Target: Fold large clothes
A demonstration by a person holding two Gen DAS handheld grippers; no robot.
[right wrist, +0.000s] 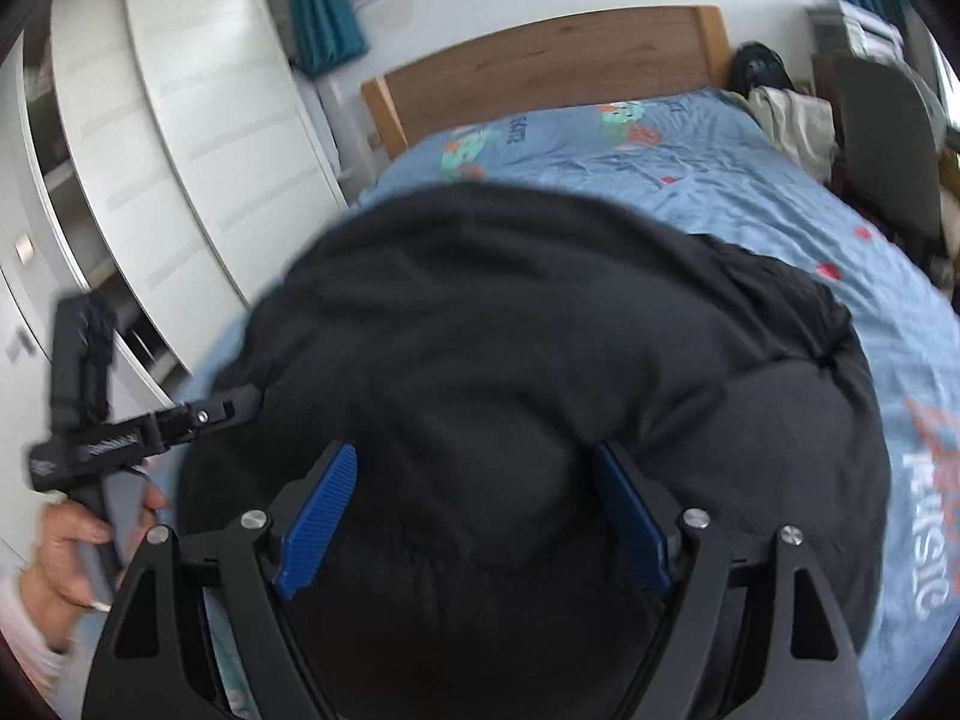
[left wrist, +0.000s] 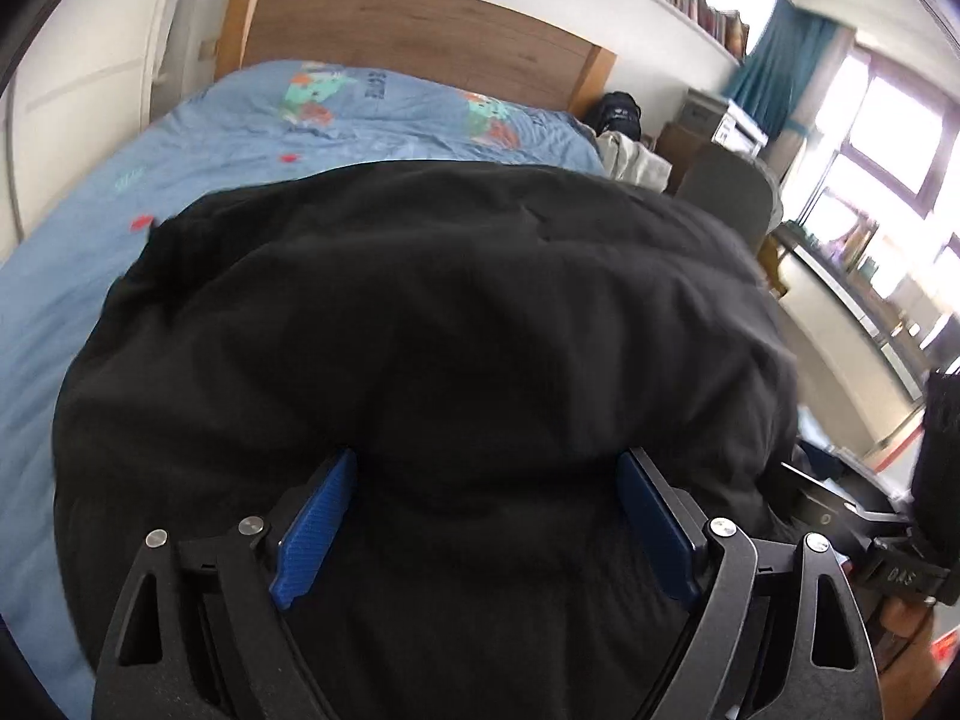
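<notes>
While both cameras are aimed down the bed toward its headboard, a large black garment is seen spread in a soft mound over a blue duvet printed with colourful map shapes. The garment fills the middle of each view, its cloth rumpled and slightly blurred.

The left gripper is seen with its blue pads set wide apart, and black cloth is seen between and below them; whether they touch it cannot be told. The right gripper is likewise held wide, its blue pads flanking a bulge of the same garment, with no pinch visible.

At the left edge of the right wrist view, a bare hand is wrapped around the black handle of the other gripper, beside the garment's edge. A wooden headboard is seen at the far end of the bed, white wardrobe doors stand alongside the bed, and teal curtains hang by bright windows.
</notes>
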